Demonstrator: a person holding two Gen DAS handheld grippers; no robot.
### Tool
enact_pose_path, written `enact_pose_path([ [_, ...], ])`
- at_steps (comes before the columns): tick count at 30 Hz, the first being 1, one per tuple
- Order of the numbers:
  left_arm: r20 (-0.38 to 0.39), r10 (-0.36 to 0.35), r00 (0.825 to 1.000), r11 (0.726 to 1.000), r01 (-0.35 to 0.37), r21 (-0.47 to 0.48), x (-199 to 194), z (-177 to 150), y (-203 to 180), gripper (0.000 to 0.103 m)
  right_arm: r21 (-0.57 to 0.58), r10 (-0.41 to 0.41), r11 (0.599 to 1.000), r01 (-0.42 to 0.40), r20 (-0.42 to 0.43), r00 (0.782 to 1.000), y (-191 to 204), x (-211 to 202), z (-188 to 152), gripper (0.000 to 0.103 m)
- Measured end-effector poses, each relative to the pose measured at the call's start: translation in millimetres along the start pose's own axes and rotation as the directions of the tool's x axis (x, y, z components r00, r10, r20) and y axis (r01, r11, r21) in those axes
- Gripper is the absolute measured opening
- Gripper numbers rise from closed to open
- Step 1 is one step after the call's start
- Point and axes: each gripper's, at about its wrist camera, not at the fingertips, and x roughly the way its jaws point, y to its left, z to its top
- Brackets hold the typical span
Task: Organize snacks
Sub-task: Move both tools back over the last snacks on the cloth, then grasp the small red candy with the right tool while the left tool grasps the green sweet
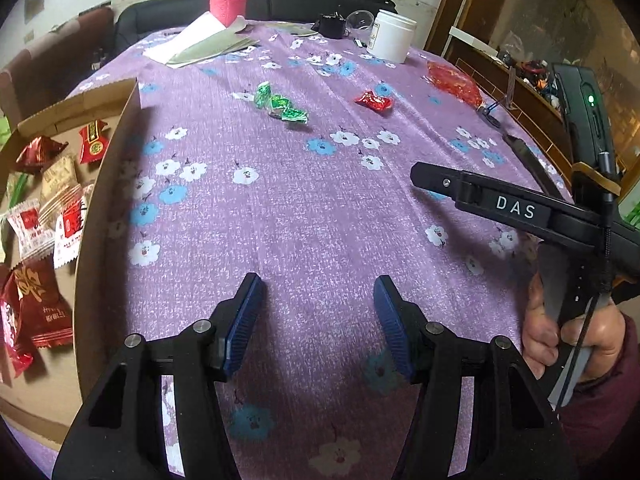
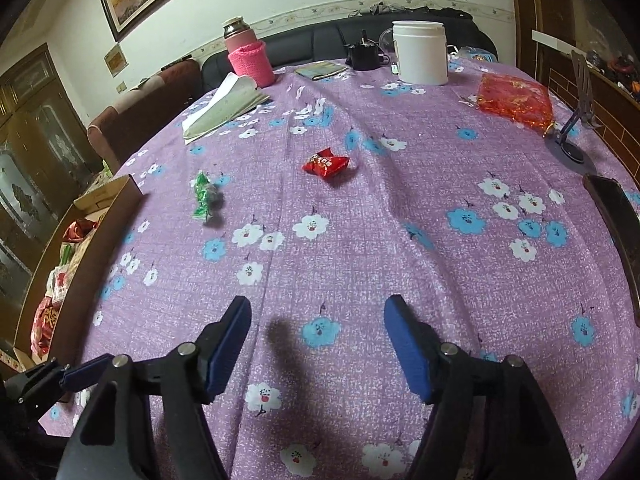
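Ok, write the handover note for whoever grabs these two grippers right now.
Left gripper: open, nothing between the pads, over bare tablecloth beside the box.
Right gripper: open and empty, also over bare cloth.
Cardboard box at the table's left edge: already holds a batch of wrapped snacks, red, white and tan.
Left to do: the green-wrapped candies and the small red snack packet lie loose mid-table, ahead of both grippers. The green ones are nearer the box, so probably the left gripper's pick; the red packet suits the right.
The red crinkly bag at the far right may also need sorting.
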Motion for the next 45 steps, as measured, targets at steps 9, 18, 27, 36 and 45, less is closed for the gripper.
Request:
enact_pose_path([
  [9,-0.005,0.016,1.000,0.999,-0.016,0.030,2.5,-0.1,-6.6,0.068,-0.004,0.002,1.000,-0.002,-0.001,1.000,2.1,1.7,-0.3,0.076],
  [18,-0.003,-0.003,1.000,1.000,0.003,0.023,2.3,-0.1,-5.3,0.070,-0.013,-0.008,1.000,0.008,-0.002,1.000,2.1,1.9,-1.0,0.077],
  [27,0.000,-0.015,1.000,1.000,0.015,0.013,0.9,-0.9,-4.0,0.070,-0.022,-0.019,1.000,0.019,-0.003,1.000,3.9,2.5,-1.3,0.078],
  [36,-0.010,-0.042,0.999,0.999,0.042,0.026,2.2,-1.0,-7.3,0.081,-0.022,-0.038,0.999,0.038,-0.007,0.999,4.3,1.6,-1.0,0.081],
  [45,-0.051,-0.040,0.998,0.994,0.045,0.098,9.2,0.1,-20.1,0.097,0.020,-0.020,1.000,0.020,0.024,0.999,-13.9,2.1,51.1,0.080],
])
